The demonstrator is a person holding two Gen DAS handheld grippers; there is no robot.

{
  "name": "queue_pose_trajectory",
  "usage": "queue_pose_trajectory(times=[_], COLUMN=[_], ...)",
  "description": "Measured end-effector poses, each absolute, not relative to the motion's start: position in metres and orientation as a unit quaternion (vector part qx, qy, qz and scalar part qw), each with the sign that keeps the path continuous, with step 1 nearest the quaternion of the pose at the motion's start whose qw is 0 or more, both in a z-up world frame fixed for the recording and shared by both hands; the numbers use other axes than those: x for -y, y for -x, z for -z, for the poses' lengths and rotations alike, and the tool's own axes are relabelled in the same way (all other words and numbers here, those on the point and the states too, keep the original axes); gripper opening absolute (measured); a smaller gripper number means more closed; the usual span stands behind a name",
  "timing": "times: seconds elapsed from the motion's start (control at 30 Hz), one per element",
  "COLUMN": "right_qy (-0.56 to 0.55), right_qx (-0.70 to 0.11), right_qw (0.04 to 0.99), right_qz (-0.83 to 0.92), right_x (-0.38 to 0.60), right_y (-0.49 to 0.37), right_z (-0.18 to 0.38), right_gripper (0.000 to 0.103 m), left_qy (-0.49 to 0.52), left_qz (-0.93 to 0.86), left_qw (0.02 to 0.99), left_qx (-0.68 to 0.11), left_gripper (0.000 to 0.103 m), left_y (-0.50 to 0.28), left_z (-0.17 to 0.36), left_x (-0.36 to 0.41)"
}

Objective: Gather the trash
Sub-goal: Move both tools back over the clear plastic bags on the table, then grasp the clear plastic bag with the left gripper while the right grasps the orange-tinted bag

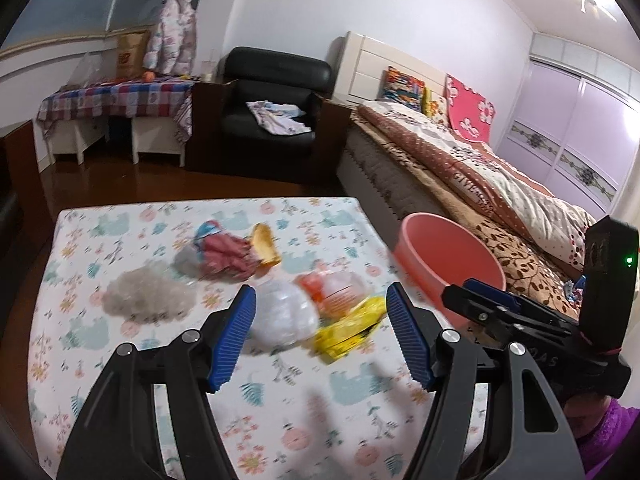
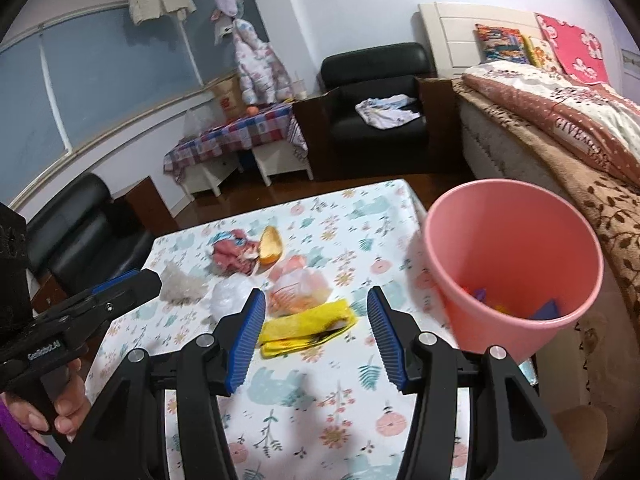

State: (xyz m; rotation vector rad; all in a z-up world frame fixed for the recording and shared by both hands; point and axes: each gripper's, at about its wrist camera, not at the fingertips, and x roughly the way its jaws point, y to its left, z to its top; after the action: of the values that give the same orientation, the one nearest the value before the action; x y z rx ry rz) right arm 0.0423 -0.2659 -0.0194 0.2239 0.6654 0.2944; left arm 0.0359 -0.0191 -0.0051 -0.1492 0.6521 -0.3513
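Both grippers — left gripper (image 1: 320,336), right gripper (image 2: 316,336) — tilt downward over trash, fingers apart, empty.

White walls and a dark wooden floor (image 1: 120,176). Black armchair (image 1: 276,108) at upper centre of the left view, bed (image 1: 460,160) at right, low table under a checked cloth (image 1: 120,98) at upper left.

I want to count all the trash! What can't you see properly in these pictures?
- Pink bin, right wrist view: only some blue and yellow bits show; its wall hides the rest.
- Pink bin, left wrist view: the right hand-held gripper covers its lower part.
- Clear wrappers, left wrist view: blurred, number unclear.
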Motion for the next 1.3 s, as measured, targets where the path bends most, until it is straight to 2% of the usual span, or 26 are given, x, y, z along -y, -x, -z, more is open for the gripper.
queue_pose_trajectory(times=[0.43, 0.63, 0.93, 0.97, 1.0, 1.03, 1.1, 1.17, 1.2, 1.3], right_qy=[-0.138, -0.13, -0.135, -0.137, -0.137, -0.138, -0.142, -0.146, -0.148, -0.143], right_qx=[-0.365, -0.376, -0.386, -0.388, -0.388, -0.387, -0.384, -0.383, -0.383, -0.387], right_qw=[0.905, 0.901, 0.895, 0.894, 0.894, 0.894, 0.894, 0.893, 0.892, 0.891], right_qz=[-0.172, -0.175, -0.178, -0.178, -0.179, -0.179, -0.181, -0.185, -0.188, -0.191], right_x=[0.261, 0.257, 0.258, 0.258, 0.258, 0.258, 0.258, 0.258, 0.257, 0.251], right_y=[-0.052, -0.055, -0.065, -0.069, -0.071, -0.074, -0.08, -0.088, -0.093, -0.11], right_z=[0.042, 0.051, 0.06, 0.061, 0.061, 0.061, 0.059, 0.058, 0.058, 0.058], right_gripper=[0.052, 0.053, 0.053, 0.053, 0.053, 0.053, 0.053, 0.053, 0.053, 0.053], left_qy=[0.083, 0.088, 0.039, 0.039, 0.038, 0.035, 0.031, 0.033, 0.036, 0.044], left_qz=[0.133, 0.147, 0.145, 0.147, 0.149, 0.151, 0.15, 0.149, 0.15, 0.151], left_qw=[0.919, 0.916, 0.916, 0.914, 0.913, 0.912, 0.91, 0.91, 0.909, 0.909], left_qx=[-0.363, -0.364, -0.372, -0.375, -0.378, -0.38, -0.386, -0.386, -0.386, -0.386], left_gripper=[0.068, 0.068, 0.068, 0.066, 0.057, 0.053, 0.035, 0.025, 0.016, 0.01], left_y=[-0.025, -0.047, -0.093, -0.097, -0.099, -0.101, -0.105, -0.106, -0.106, -0.106], left_z=[0.043, 0.046, 0.063, 0.067, 0.07, 0.072, 0.077, 0.079, 0.079, 0.078], left_x=[-0.008, 0.004, 0.031, 0.032, 0.033, 0.034, 0.035, 0.032, 0.031, 0.025])
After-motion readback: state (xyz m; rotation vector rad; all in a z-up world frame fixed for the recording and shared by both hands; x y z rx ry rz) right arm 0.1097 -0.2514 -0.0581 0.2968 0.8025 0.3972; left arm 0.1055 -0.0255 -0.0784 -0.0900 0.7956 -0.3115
